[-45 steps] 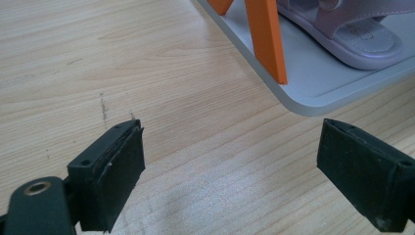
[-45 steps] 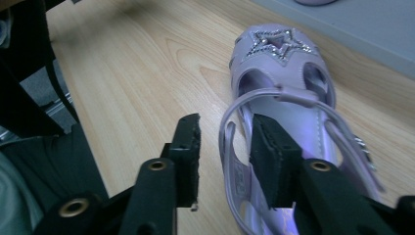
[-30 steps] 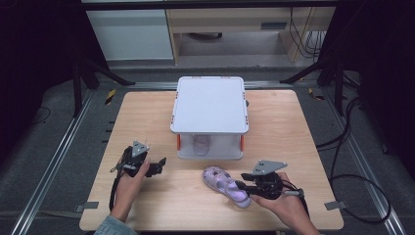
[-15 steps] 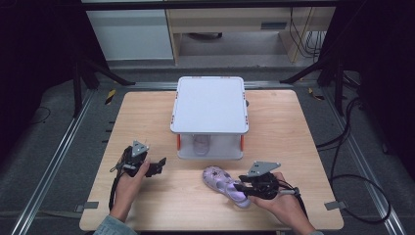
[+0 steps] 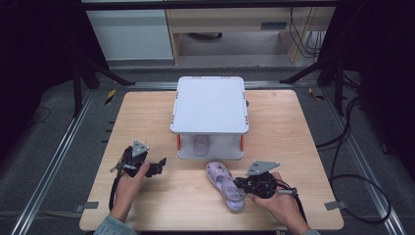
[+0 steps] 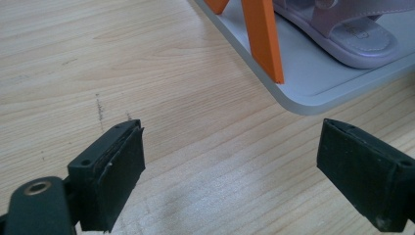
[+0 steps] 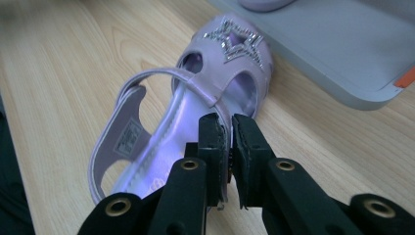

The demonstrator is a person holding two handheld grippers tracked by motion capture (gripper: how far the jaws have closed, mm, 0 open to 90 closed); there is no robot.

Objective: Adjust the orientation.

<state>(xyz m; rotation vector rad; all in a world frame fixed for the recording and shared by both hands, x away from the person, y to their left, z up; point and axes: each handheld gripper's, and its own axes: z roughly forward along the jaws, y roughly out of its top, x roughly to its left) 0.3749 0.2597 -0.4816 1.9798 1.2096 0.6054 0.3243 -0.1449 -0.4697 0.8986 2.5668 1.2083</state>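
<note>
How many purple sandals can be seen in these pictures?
2. One lilac sandal with a glittery star lies on the wooden table, its side wall pinched by the right gripper. The other lilac sandal sits on the lower shelf of the white rack, partly hidden.

- Setting: a lab recording station, not a home.
- Wooden bench [image 5: 147, 117] framed by metal rails [image 5: 54, 161] on grey carpet.
- Black stand legs [image 5: 93, 68] flank the bench (dark surroundings beyond).
- Cables [image 5: 352, 147] trail across the floor at right.
- Plain cabinets [image 5: 132, 34] stand behind.
</note>
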